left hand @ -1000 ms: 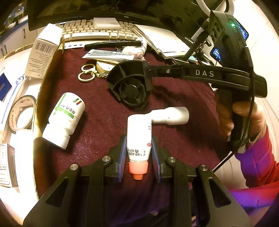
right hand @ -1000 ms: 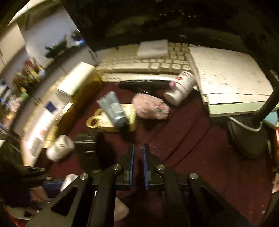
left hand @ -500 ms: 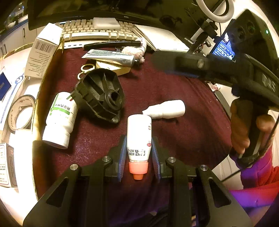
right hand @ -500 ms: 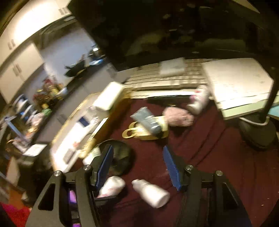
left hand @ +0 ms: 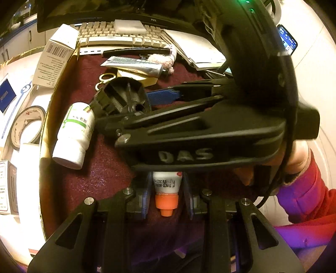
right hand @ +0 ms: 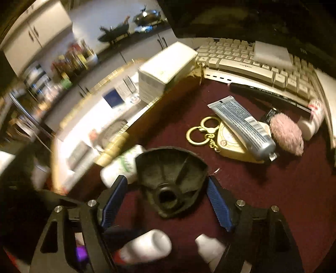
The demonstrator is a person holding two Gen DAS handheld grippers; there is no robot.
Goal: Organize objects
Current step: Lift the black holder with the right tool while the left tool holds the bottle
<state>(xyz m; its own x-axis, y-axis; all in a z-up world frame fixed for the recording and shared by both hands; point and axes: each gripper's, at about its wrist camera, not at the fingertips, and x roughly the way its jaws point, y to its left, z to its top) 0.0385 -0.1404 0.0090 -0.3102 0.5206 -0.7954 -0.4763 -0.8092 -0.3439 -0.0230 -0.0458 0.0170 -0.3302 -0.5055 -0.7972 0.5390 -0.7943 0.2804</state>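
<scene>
My left gripper (left hand: 167, 198) is clamped on the orange-capped tube (left hand: 166, 190), my right gripper (right hand: 167, 201) gapes around the black ribbed disc (right hand: 171, 180), and bottles and keyrings beside that disc remain unsorted

Desk surroundings, background items

1 beige keyboard (right hand: 247, 65) at the back with 1 white block (right hand: 271, 52) lying on its keys; papers (left hand: 195, 48) stacked beside it; 1 dark monitor (left hand: 94, 12) behind; 1 tape roll (left hand: 27, 126) outside the maroon mat (right hand: 273, 199).
</scene>
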